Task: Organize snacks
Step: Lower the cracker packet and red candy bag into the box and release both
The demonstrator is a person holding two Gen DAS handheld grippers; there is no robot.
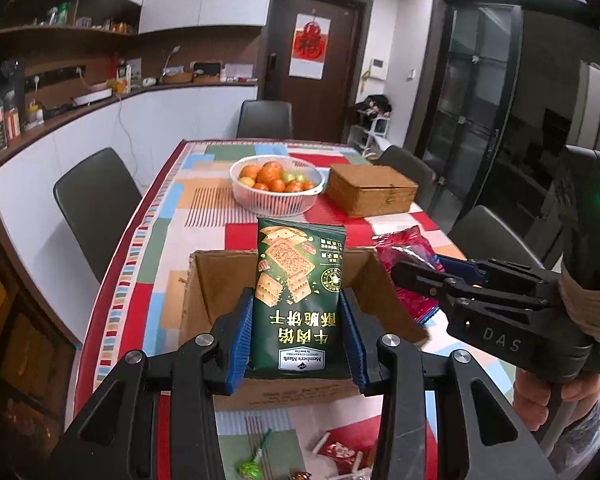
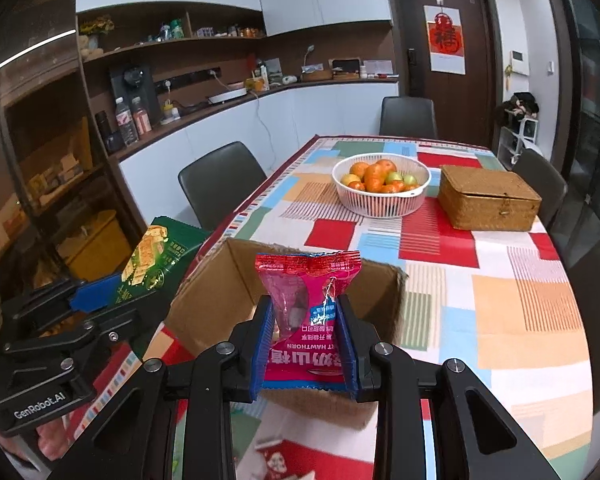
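Left gripper (image 1: 298,344) clamps the green cracker packet (image 1: 300,296) above the open cardboard box (image 1: 212,280); right gripper (image 2: 305,354) clamps the red hawthorn packet (image 2: 308,312) above the same box

Left tongs (image 1: 298,332) clamped on green cracker bag (image 1: 298,300), upside down, over open cardboard box (image 1: 204,292). Right tongs (image 1: 416,276) gripped red snack pack (image 1: 404,252) beside it.

Dining table (image 2: 500,320) under patchwork-coloured cloth, open cardboard box (image 2: 220,292) at near end, white basket of oranges (image 2: 380,200) mid-table, lidded wicker box (image 2: 488,200) just beside it, small wrapped sweets (image 1: 340,450) along near edge
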